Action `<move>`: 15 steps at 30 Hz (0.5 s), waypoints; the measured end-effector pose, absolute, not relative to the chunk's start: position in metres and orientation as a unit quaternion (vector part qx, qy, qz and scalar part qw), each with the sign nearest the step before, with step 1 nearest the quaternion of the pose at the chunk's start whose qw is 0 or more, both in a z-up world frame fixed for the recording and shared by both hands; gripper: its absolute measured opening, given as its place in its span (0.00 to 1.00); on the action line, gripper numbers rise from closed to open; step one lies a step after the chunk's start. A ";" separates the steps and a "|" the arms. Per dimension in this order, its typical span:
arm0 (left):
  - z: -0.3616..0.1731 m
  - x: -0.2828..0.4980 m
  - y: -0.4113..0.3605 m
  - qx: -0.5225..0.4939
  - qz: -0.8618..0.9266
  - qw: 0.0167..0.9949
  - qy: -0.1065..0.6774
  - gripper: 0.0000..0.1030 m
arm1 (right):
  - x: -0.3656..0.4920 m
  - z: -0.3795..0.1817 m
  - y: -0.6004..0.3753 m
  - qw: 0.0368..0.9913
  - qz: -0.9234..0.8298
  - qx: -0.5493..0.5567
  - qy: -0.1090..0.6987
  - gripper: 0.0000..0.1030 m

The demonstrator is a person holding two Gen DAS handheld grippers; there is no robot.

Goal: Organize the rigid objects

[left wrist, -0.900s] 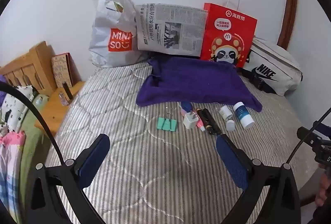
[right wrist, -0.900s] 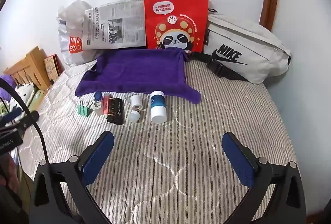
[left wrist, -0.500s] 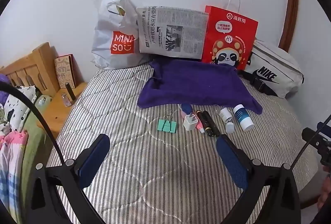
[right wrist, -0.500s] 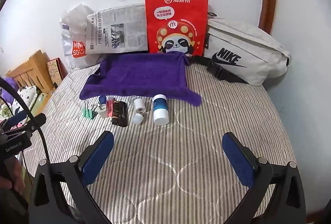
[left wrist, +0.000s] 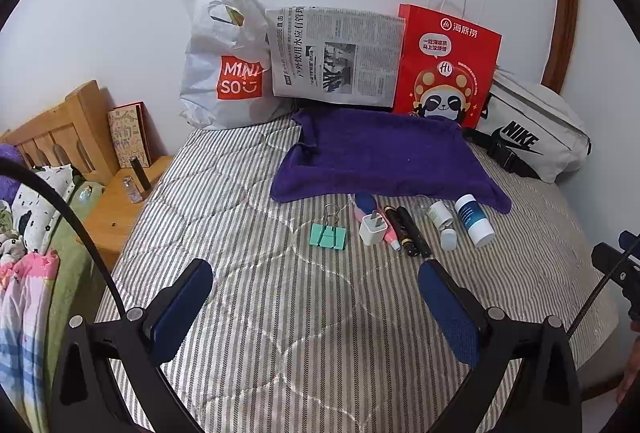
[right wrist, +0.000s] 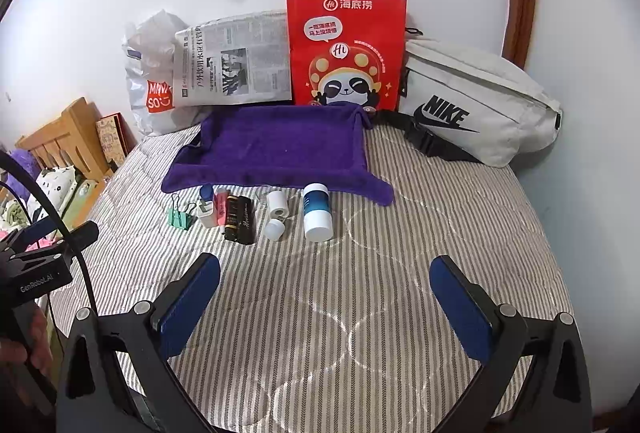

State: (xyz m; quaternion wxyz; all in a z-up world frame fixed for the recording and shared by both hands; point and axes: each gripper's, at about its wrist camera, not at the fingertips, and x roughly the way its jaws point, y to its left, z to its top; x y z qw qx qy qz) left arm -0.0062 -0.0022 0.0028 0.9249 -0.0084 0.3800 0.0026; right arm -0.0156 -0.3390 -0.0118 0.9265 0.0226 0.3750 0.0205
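Holding both sets of tongs above the grey-and-white striped quilted bed, I have the left tongs and the right tongs with their blue pads spread wide apart and nothing between them. Ahead of both, a row of small rigid things lies on the bed along the near edge of the spread-out purple towel. From my left tongs' view the mint-green binder clip sits straight ahead, with the white square plug adapter just beside it to the right, then a pink tube and a black-and-gold cylinder touching one another. Ahead of my right tongs and a little left lie a small white bottle with a white cap near it, and the white bottle with the dark blue label. Beyond the towel, against the wall, stand a white plastic shopping bag, a folded newspaper, a red paper bag with a panda and a pale grey waist bag.
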 end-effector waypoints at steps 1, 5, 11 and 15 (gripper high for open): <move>0.003 -0.007 -0.002 -0.008 0.003 0.925 0.381 1.00 | -0.016 -0.012 -0.339 0.927 0.021 0.023 0.375 1.00; 0.001 -0.006 -0.002 -0.004 0.004 0.923 0.386 1.00 | -0.017 -0.015 -0.340 0.927 0.018 0.025 0.374 1.00; -0.001 -0.004 -0.002 -0.005 0.002 0.921 0.389 1.00 | -0.018 -0.014 -0.344 0.927 0.016 0.027 0.374 1.00; -0.002 -0.005 -0.004 -0.002 0.002 0.922 0.388 1.00 | -0.018 -0.013 -0.345 0.928 0.015 0.028 0.372 1.00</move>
